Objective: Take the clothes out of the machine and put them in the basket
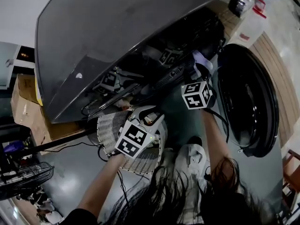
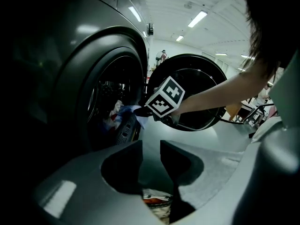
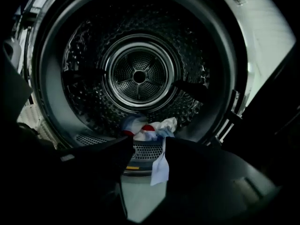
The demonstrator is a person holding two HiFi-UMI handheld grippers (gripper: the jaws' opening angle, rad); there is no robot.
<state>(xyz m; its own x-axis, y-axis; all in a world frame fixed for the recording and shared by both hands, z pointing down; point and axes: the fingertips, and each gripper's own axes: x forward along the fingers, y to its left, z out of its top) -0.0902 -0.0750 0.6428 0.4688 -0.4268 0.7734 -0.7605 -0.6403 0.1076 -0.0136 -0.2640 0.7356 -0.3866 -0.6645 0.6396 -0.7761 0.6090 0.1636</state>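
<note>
The washing machine [image 1: 117, 32] is seen from above, with its round door [image 1: 248, 102] swung open. A red, white and blue bundle of clothes [image 3: 147, 128] lies at the drum's front lip, and a pale blue strip [image 3: 160, 168] hangs down over it. My right gripper [image 3: 147, 144] is at the drum mouth, open, the strip hanging along its right jaw. The white basket [image 1: 108, 125] stands on the floor in front of the machine. Above it, my left gripper [image 2: 151, 146] is open and looks down on a garment [image 2: 157, 203] in the basket.
A cardboard box [image 1: 26, 102] and a floor fan [image 1: 23, 175] stand left of the machine. A white bottle [image 1: 251, 25] sits beyond the door. The drum [image 3: 139, 74] behind the bundle shows bare metal. The person's shoe [image 1: 193, 156] is on the floor beside the basket.
</note>
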